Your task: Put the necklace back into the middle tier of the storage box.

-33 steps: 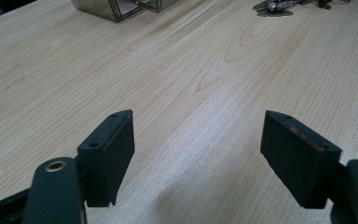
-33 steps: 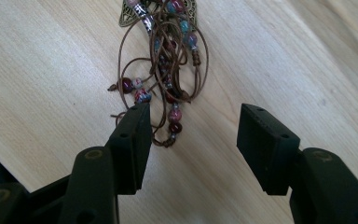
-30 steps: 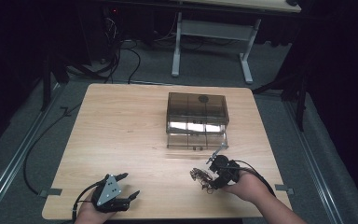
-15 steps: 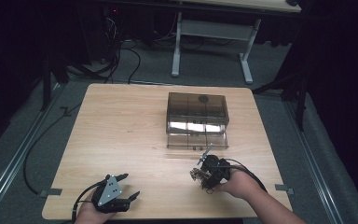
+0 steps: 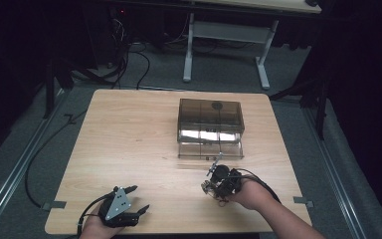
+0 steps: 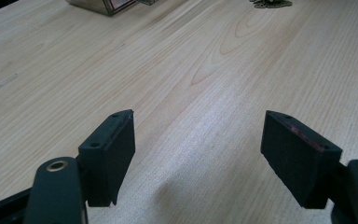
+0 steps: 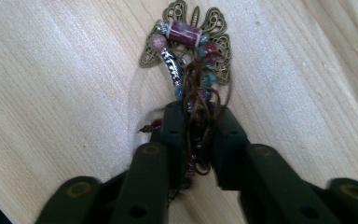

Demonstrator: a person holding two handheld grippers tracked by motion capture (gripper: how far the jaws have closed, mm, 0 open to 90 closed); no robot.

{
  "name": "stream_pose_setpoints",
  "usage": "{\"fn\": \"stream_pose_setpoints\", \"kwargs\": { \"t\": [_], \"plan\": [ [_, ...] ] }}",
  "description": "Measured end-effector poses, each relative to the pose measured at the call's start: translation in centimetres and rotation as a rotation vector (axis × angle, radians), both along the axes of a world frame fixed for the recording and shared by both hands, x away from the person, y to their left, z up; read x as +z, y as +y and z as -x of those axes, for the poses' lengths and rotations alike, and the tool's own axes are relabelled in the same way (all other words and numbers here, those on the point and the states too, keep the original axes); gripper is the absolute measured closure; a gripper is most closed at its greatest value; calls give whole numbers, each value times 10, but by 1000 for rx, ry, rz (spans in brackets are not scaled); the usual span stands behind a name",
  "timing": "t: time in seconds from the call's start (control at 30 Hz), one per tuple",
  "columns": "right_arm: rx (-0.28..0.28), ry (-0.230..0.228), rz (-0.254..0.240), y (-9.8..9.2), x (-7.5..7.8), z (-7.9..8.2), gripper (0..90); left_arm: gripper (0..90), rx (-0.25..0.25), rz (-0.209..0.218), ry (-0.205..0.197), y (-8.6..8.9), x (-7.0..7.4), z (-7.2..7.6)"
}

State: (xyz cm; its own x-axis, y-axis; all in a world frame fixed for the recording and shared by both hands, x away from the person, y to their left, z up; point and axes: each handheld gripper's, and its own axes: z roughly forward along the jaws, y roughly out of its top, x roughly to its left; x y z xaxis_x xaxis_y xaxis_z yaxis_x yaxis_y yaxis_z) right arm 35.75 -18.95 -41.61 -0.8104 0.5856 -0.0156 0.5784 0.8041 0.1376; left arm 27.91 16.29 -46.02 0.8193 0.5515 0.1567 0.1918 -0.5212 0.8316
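On the wooden table (image 5: 129, 129), a smoky plastic box (image 5: 210, 127) with small drawers stands toward the far edge, right of the middle. The right gripper (image 7: 198, 119) sits near the right part of the near edge, in front of the box, its jaws clamped on the brown cord of a beaded necklace (image 7: 186, 44) with brass filigree wings, which lies against the wood. The left gripper (image 6: 198, 140) rests near the near left corner, its jaws spread wide with bare wood between them.
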Motion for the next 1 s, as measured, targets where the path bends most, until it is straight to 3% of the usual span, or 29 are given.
{"fn": "stream_pose_setpoints", "kwargs": {
  "t": [0.23,0.7,1.0],
  "plan": [
    [-27,4,-7,-2,4,-1,806,267,0,-1,-2,0,0,0],
    [-103,-21,-26,-23,32,-4,805,267,0,0,-8,0,0,1],
    [-164,-32,-35,-35,41,-6,806,264,1,5,-9,0,0,1]
  ]
}}
